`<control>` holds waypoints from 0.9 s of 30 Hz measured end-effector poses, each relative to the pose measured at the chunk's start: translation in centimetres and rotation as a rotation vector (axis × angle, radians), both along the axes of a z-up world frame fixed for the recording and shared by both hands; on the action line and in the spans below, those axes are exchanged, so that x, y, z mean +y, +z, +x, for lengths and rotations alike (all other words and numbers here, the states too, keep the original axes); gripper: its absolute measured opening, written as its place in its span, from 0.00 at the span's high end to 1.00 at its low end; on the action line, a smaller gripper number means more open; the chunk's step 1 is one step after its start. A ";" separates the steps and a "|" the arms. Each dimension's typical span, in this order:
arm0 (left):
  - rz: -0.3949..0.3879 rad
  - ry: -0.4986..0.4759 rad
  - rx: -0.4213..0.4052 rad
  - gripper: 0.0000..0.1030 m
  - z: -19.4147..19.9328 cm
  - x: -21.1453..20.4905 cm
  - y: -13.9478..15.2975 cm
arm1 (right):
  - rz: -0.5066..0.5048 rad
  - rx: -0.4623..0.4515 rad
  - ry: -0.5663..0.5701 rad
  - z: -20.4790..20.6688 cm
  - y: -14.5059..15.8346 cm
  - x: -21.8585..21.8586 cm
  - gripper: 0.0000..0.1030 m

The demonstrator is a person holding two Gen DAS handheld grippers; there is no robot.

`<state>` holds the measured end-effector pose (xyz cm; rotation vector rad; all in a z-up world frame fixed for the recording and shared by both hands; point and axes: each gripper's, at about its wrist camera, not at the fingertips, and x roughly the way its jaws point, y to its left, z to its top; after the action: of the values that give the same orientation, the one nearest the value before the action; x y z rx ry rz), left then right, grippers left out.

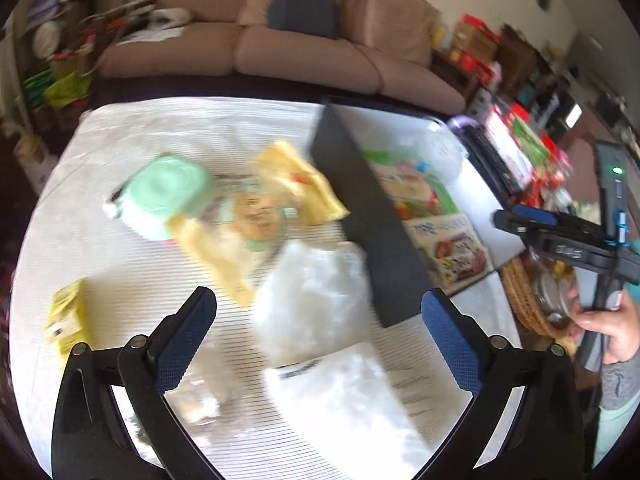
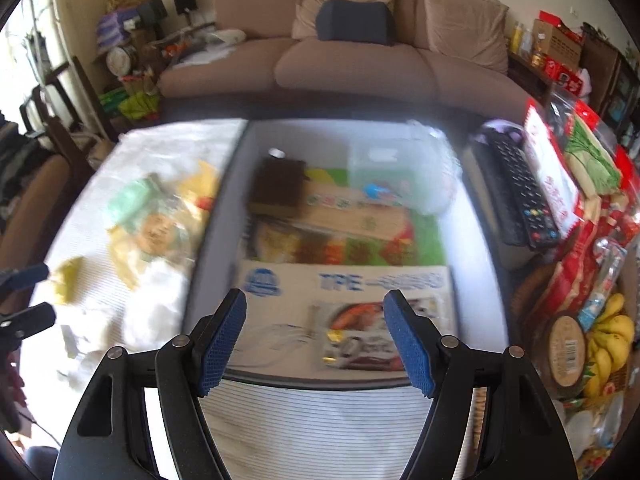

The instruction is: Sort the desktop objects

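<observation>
Left tongs [image 1: 320, 320] released, empty over worktop [image 1: 160, 272] clutter; right tongs [image 2: 316, 336] released above grey bin [image 2: 216, 240].

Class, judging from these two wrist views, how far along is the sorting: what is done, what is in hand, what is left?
Done: the dark bin already holds several packages, including a white box. In hand: nothing; the left gripper and right gripper are both open and empty. Left: on the striped cloth lie a green roll, yellow packets, white bags and a small yellow box.
</observation>
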<state>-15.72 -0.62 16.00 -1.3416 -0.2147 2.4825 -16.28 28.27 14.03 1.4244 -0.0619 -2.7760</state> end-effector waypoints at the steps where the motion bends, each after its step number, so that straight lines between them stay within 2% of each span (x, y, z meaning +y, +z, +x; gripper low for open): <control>1: 0.001 0.046 -0.002 0.00 0.1 -2.0 -0.3 | -0.005 0.005 0.022 -0.2 0.5 -1.3 0.28; 5: 0.040 0.235 -0.018 0.00 0.9 -10.0 -2.1 | -0.017 0.014 0.120 -1.7 1.2 -7.7 0.27; 9: 0.063 0.314 -0.013 0.00 2.1 -14.0 -3.8 | -0.045 -0.003 0.199 -4.1 0.6 -14.0 0.27; 14: 0.145 0.338 -0.033 0.00 2.6 -16.1 -6.3 | -0.125 -0.054 0.261 -8.1 -1.8 -21.0 0.27; 17: 0.160 0.325 -0.047 0.00 2.6 -16.6 -7.6 | -0.172 -0.091 0.282 -10.8 -3.5 -24.6 0.27; 19: 0.172 0.333 -0.070 0.00 2.2 -17.1 -8.2 | -0.199 -0.126 0.289 -13.1 -4.7 -26.9 0.27; 22: 0.236 0.334 -0.076 0.00 1.5 -17.9 -8.1 | -0.257 -0.187 0.299 -16.9 -6.7 -30.2 0.27; 24: 0.221 0.330 -0.080 0.00 0.8 -18.2 -7.9 | -0.242 -0.211 0.318 -19.2 -7.8 -32.6 0.27; 27: 0.218 0.339 -0.105 0.00 0.7 -18.9 -8.2 | -0.105 -0.225 0.383 -22.2 -9.2 -36.4 0.27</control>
<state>-15.05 -19.50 7.84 -1.4413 -0.7719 2.5584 -38.49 -8.16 4.80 1.5287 0.0560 -2.2711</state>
